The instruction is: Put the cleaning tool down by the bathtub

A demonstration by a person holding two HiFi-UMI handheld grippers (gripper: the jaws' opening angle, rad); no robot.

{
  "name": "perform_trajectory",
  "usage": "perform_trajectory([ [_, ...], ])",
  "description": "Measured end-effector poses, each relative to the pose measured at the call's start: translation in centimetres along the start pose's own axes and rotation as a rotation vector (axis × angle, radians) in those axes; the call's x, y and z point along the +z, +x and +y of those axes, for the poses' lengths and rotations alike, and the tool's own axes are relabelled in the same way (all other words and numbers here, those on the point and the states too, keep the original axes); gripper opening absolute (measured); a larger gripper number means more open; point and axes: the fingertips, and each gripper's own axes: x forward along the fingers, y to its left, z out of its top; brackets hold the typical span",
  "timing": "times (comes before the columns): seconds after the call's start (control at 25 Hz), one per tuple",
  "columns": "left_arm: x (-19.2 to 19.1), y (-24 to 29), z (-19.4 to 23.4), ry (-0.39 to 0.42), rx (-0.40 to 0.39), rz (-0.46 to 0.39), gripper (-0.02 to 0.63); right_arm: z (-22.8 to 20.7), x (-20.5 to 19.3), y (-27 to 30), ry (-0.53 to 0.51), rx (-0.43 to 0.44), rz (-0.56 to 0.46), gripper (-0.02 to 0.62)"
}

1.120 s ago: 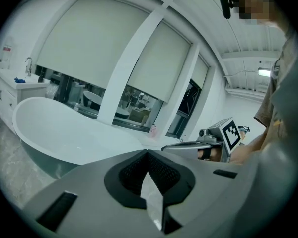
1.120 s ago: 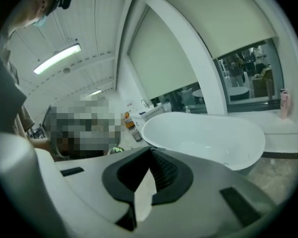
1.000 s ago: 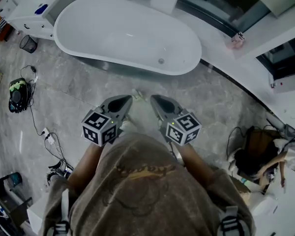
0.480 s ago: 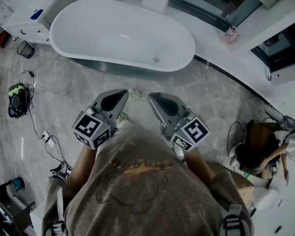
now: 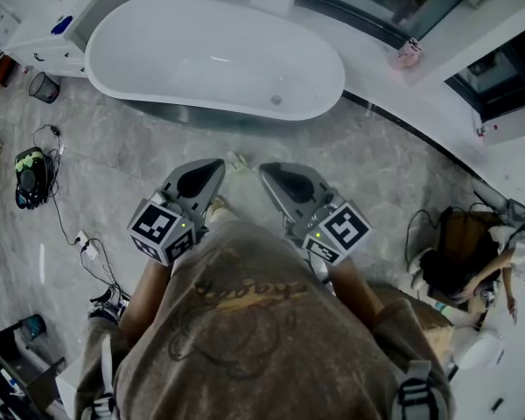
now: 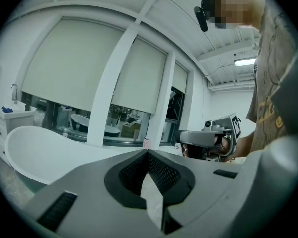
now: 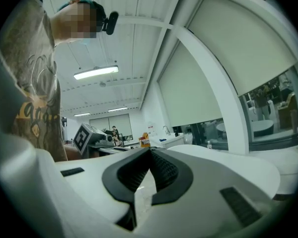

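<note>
In the head view the white oval bathtub (image 5: 212,55) stands at the top. A small pale object (image 5: 238,161), which may be the cleaning tool, lies on the grey floor just in front of the tub. My left gripper (image 5: 217,166) and right gripper (image 5: 267,170) are held side by side above the floor and point at the tub, with the object showing between their tips. Both are shut and hold nothing. In the left gripper view the left gripper (image 6: 148,152) has its tips together, with the tub (image 6: 44,150) beyond. In the right gripper view the right gripper (image 7: 150,150) shows the same.
A white cabinet (image 5: 48,33) stands left of the tub, with a black wire bin (image 5: 45,87) beside it. A green-black device (image 5: 28,166) and cables (image 5: 87,248) lie on the floor at left. A white curved ledge (image 5: 437,121) runs at right. A person (image 5: 481,274) sits at far right.
Both grippers have risen a little and rolled, so their marker cubes now tilt outward. The pale object stays on the floor.
</note>
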Motion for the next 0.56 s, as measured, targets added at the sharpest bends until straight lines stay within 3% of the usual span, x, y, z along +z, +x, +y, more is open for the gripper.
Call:
perform_trajectory([
  [0.56,-1.8,-0.4,-0.2,-0.022,0.001,0.034,0.0,-1.1,-1.7,-0.7,0.021,-0.068,0.02,0.003],
])
